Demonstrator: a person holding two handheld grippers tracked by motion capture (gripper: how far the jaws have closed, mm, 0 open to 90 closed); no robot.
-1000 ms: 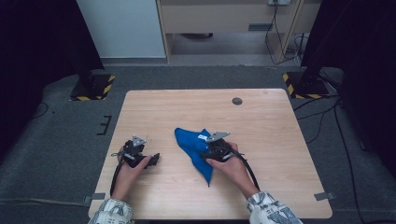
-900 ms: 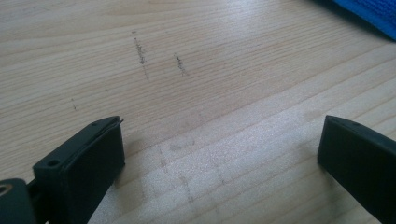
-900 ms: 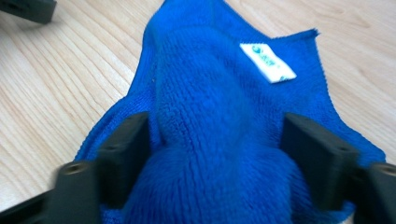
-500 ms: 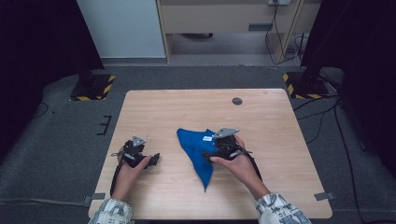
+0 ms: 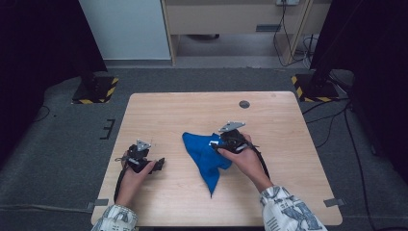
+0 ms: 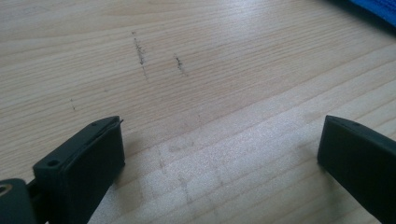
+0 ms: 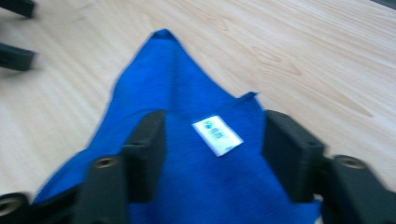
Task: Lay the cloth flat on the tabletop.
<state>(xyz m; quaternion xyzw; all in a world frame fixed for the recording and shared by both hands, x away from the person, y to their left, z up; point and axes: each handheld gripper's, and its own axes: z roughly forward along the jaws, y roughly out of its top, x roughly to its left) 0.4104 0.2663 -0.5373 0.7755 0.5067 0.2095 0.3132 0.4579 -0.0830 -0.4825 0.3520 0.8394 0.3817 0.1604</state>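
A crumpled blue cloth (image 5: pixel 207 159) lies mid-table, tapering to a point toward the near edge. Its white label (image 7: pixel 217 135) faces up. My right gripper (image 5: pixel 217 143) hovers over the cloth's right part. In the right gripper view its jaws have just been closing and stand half apart (image 7: pixel 215 119), with the labelled cloth (image 7: pixel 177 93) lying flat between and below them and not pinched. My left gripper (image 5: pixel 160 164) rests to the left of the cloth, open wide (image 6: pixel 219 140) over bare wood. An edge of the cloth (image 6: pixel 373 7) shows at the top right of its view.
The wooden table (image 5: pixel 288 159) has a round cable hole (image 5: pixel 244 104) near its far edge. Yellow-black striped stand bases (image 5: pixel 96 91) (image 5: pixel 312 89) sit on the floor beyond the far corners. The left gripper (image 7: pixel 18 32) appears at the top left of the right gripper view.
My right hand has lifted and shifted slightly right and away over the cloth, whose right side now lies a bit more spread. The left hand has not moved.
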